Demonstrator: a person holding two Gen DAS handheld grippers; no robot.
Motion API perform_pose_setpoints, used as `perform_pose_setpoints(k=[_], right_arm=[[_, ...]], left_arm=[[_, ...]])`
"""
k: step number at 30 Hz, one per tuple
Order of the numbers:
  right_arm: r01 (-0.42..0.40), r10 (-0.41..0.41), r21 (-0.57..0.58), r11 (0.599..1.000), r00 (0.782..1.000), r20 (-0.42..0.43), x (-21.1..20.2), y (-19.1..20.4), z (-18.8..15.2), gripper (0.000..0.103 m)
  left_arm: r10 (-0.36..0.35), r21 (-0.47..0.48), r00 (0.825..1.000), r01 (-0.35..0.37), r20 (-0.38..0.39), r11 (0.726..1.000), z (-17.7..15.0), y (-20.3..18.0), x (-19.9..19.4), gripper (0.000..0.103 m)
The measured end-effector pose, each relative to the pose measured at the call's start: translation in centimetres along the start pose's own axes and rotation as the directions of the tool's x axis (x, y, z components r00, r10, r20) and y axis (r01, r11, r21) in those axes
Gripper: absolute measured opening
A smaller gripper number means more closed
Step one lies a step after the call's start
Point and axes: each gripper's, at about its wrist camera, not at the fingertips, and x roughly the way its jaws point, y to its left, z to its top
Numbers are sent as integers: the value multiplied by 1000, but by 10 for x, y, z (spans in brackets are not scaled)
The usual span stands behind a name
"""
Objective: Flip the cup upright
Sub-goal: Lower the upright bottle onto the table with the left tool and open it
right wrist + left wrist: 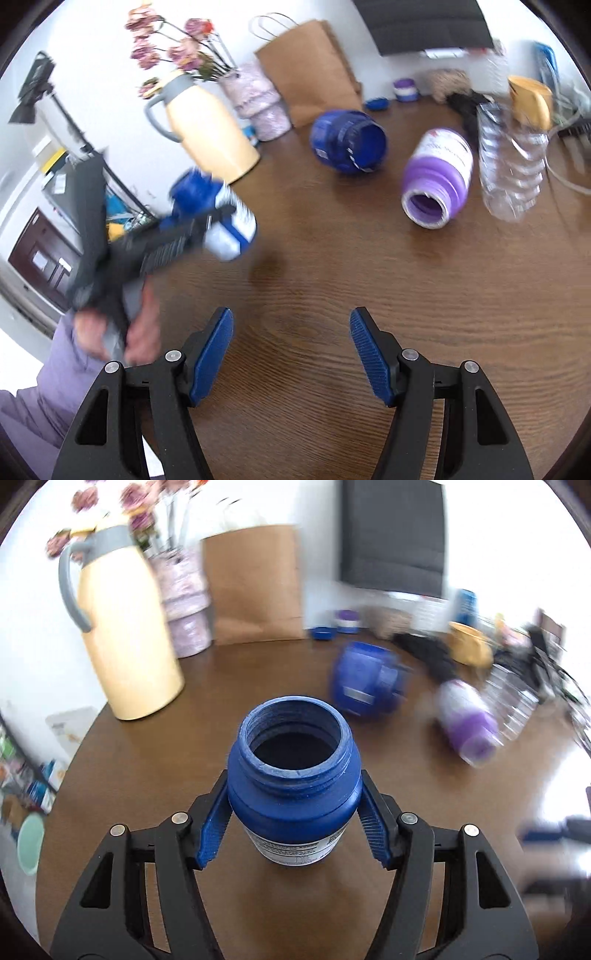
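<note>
My left gripper is shut on a blue jar with a white label, its open mouth facing away from the camera, held above the brown table. In the right wrist view the same jar is blurred, tilted in the left gripper held by a hand, above the table's left part. My right gripper is open and empty over the table's near part. A second blue jar lies on its side; it also shows in the left wrist view. A purple jar lies on its side.
A yellow thermos jug with grey handle, a pink vase with flowers and a brown paper bag stand at the table's far side. A clear plastic bottle and clutter are at the right. A blue lid lies near the bag.
</note>
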Motion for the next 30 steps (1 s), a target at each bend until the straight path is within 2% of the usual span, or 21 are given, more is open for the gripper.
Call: perform_pose_setpoints(k=[4,6,9,11,12,13,14,17,18,21,22,25,28,30], right_arm=[[14,-14,7,1000,1000,7,-3,-4,-1,70],[32,-32,13,999,999,6,-4,-8,-3,70],[56,-57,32,998,998,3,-6,-17,-6,70],[59,-59,45,997,998,0,-6,-22,-7,70],[58,-59,52,997,998,0,-7,-25,-8,70],[60,-60,56,997,998,2,-8,-26,-8,70],[64,-64,55,996,998,5,-10,-25,-8,70],[103,-104,32,994,994,24,-18,-20,-7,70],[117,-118,21,993,993,31,-21,-17,-6,71],[141,-141,-6,990,988,56,-34,-7,-4,73],[156,-154,-19,988,986,69,-40,-3,-4,73],[225,-219,-52,973,970,106,-58,11,-4,75],[281,-269,-79,957,954,134,-75,24,-9,81],[303,-288,-89,949,945,155,-88,33,-16,81]], left_arm=[[74,-61,996,-77,-45,995,20,20,41,60],[66,-82,995,-72,-81,994,21,23,58,60],[99,-84,993,-104,-57,991,20,20,64,60],[106,-73,993,-110,-61,991,17,15,65,66],[100,-65,992,-106,-79,992,16,13,67,79],[92,-58,992,-97,-89,994,15,12,66,83],[92,-51,992,-96,-87,994,13,12,62,83],[91,-34,993,-94,-74,995,9,9,40,86],[87,-36,994,-89,-69,995,8,9,29,93],[97,-60,995,-98,-14,993,1,9,-14,98],[100,-64,995,-100,-2,993,-1,9,-27,103],[131,-75,991,-129,29,989,-14,5,-81,103],[138,-72,990,-135,34,988,-31,-1,-121,103],[154,-64,988,-153,26,986,-44,-7,-150,103]])
